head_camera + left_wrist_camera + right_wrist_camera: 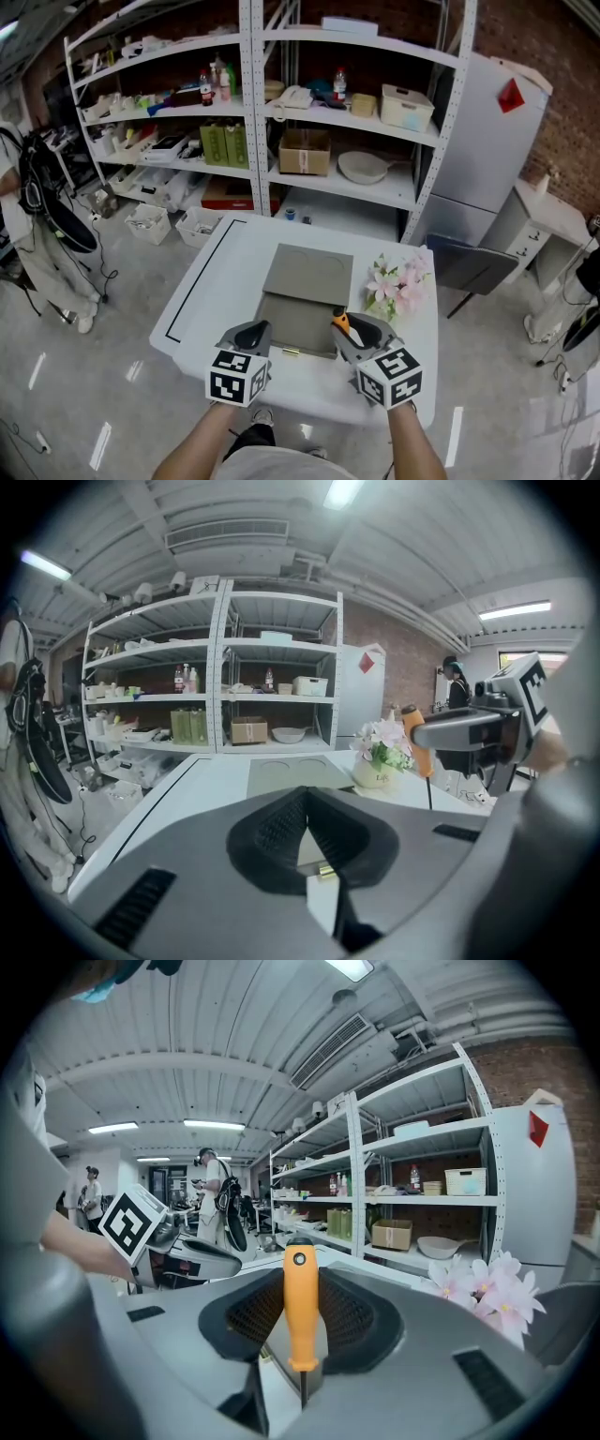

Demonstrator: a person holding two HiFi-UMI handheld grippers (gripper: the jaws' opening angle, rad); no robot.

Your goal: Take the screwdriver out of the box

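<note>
Ok — right gripper point(300, 1283) is clamped on the screwdriver point(300, 1309). Its pads pinch the orange handle from both sides, so the jaws stand part-way apart at handle width. The handle points up and the thin metal shaft hangs down below the jaws.

In the head view the screwdriver sits in the jaws above the front right corner of the grey box point(306, 277). It is clear of the box interior and held in the air. The box lies open on the white table point(211, 281).

Left gripper point(305, 801) has its pads together at the tips with nothing between them. It hovers at the box's front left edge, beside the right gripper.

The flower pot point(397, 284) stands just right of the box.
</note>
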